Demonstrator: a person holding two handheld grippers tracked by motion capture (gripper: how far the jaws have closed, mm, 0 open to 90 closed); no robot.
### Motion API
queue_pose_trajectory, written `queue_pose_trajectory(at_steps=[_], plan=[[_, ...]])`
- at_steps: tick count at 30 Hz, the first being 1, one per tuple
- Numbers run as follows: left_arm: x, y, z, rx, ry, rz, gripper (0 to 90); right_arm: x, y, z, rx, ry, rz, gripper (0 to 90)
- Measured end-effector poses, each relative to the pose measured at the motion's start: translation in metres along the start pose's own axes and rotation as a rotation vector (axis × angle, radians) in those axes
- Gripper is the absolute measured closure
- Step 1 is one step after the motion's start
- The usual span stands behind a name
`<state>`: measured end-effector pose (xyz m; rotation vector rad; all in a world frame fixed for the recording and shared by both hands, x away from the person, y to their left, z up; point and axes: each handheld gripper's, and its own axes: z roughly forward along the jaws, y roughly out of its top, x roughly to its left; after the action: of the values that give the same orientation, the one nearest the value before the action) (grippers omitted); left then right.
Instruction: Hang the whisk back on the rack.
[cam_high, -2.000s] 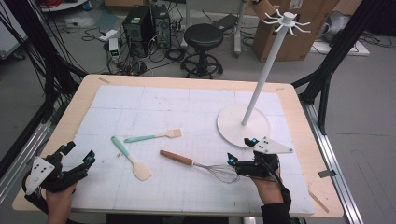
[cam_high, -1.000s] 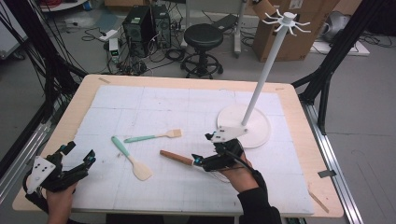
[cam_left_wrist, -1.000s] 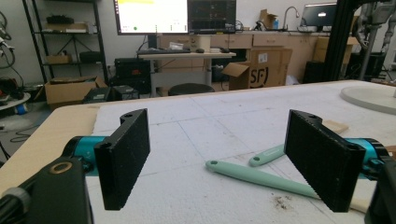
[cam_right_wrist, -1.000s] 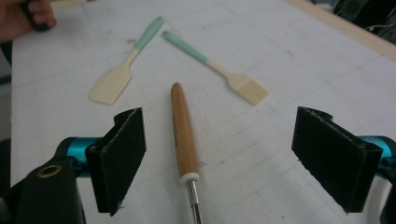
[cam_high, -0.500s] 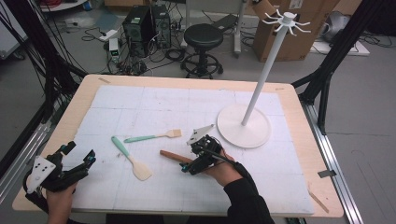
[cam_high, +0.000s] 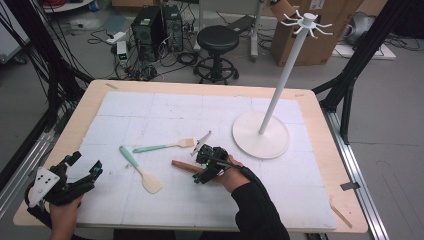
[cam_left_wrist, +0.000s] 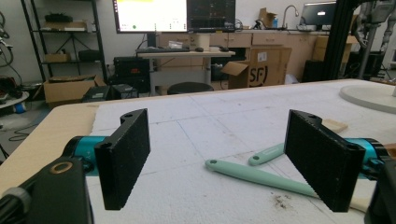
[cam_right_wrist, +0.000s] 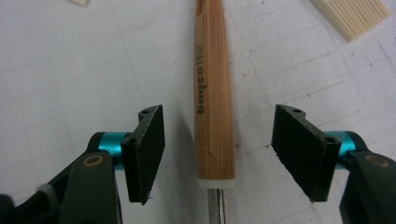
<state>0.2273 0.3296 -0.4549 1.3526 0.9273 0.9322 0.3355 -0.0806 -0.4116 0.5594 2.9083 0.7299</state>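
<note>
Astride the whisk handle (cam_right_wrist: 214, 93), right tool (cam_right_wrist: 219, 154) closing, untouching.

High view: right gripper (cam_high: 204, 164) and hand cover the whisk's wires at frame centre; only its wooden handle (cam_high: 183, 166) shows. Right gripper view: handle (cam_right_wrist: 213, 93) cut by top edge, printed lettering too blurred to read. Left gripper view: spatula (cam_left_wrist: 261, 176) partly behind the right-hand pad.

The whisk handle (cam_right_wrist: 214, 93) is warm brown wood with thin stripes and dark letters. Two spatulas (cam_high: 131, 158) have mint green handles and pale tan ends. The mat (cam_high: 165, 115) is white with faint square lines. The stand (cam_high: 261, 134) is white. Both grippers (cam_right_wrist: 217, 154) have black pads and shiny blue parts.
</note>
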Motion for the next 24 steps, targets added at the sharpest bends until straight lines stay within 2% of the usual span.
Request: queue_pose_trajectory(at_steps=[4,6,8,12,15,24], plan=[[0.0,0.0,0.0,-0.001,-0.001,-0.001,23.3,0.0,0.0049,0.0044,0.039,0.021,-0.023,42.7],[0.0002,0.0,-0.0001,0.0,0.0,0.001,23.3,-0.0001,0.0075,0.007,0.072,0.021,-0.033,50.2],[0.0002,0.0,-0.0002,-0.001,-0.001,0.0,23.3,-0.001,0.009,0.009,0.096,0.025,-0.036,52.9],[0.0002,-0.0001,-0.0002,-0.002,-0.001,0.0,23.3,-0.0034,0.0098,0.0081,0.104,0.029,-0.031,59.5],[0.0002,-0.0001,-0.0004,-0.002,0.0,-0.001,23.3,-0.0056,0.0092,0.0079,0.1,0.042,-0.029,68.1],[0.0003,-0.0001,-0.0007,-0.002,-0.001,0.0,23.4,-0.007,0.0092,0.007,0.108,0.049,0.017,70.7]])
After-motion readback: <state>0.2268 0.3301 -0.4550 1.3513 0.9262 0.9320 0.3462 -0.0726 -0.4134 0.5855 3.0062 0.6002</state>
